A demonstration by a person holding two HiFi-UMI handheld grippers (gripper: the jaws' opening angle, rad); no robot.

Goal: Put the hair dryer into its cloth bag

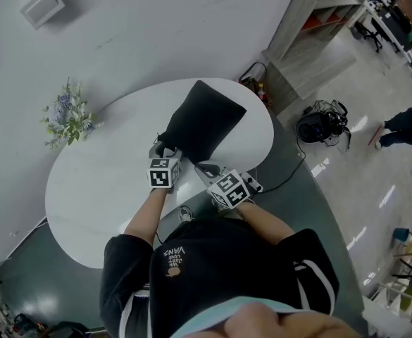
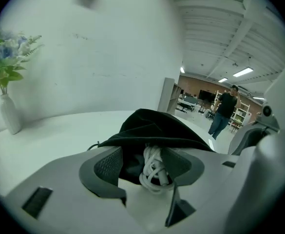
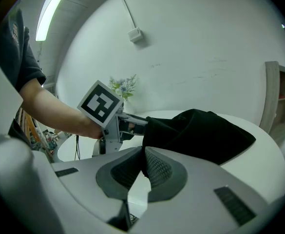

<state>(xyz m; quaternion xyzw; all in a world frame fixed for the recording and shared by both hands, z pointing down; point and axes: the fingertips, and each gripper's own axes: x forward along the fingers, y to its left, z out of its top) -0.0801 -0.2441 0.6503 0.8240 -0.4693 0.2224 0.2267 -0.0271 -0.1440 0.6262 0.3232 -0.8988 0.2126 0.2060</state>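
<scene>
A black cloth bag (image 1: 202,125) lies on the round white table (image 1: 93,189) with its mouth toward me. In the left gripper view the bag (image 2: 157,126) gapes and a coiled white cord (image 2: 154,172) shows inside; the hair dryer's body is hidden. My left gripper (image 1: 165,148) (image 2: 143,167) stands open at the mouth's left side, its jaws wide apart with the cord and cloth between them. My right gripper (image 1: 207,167) (image 3: 143,165) is shut on the bag's (image 3: 200,130) near edge. The left gripper (image 3: 130,123) also shows in the right gripper view, at the mouth's far rim.
A vase of flowers (image 1: 68,118) (image 2: 8,116) stands at the table's left edge. Behind the table on the right are a wooden shelf unit (image 1: 311,41) and black gear with cables (image 1: 318,127) on the floor. A person (image 1: 410,122) stands farther off.
</scene>
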